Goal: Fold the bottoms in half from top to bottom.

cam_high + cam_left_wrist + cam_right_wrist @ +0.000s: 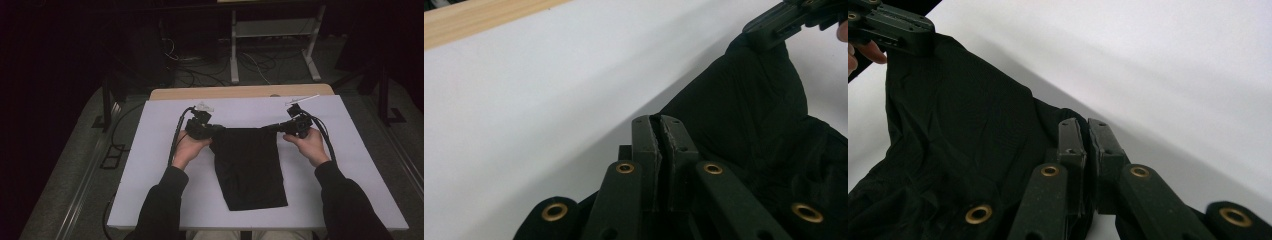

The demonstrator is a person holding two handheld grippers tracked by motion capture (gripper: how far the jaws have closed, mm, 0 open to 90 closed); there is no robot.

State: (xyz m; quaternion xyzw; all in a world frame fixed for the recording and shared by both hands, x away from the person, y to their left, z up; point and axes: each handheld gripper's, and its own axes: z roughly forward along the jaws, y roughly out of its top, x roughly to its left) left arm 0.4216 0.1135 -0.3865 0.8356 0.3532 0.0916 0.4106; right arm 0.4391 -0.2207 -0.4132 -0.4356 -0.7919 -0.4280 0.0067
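Note:
A black cloth (250,170) lies spread lengthwise on the white table cover (150,175), its far edge lifted and stretched between my two grippers. At the cloth's far left corner my left gripper (217,131) is shut on the fabric. The right gripper (277,127) is shut on the far right corner. In the left gripper view the jaws (661,122) are pressed together with the cloth (764,115) running off to the right gripper (774,22). From the right gripper (1087,125), the cloth (958,130) stretches across to the left gripper (903,32).
The table's wooden edge (240,92) shows beyond the white cover. A thin white strip (302,100) lies at the back right. Behind the table a metal stand (272,45) and loose cables (200,70) are on the floor. Bare white cover lies on both sides of the cloth.

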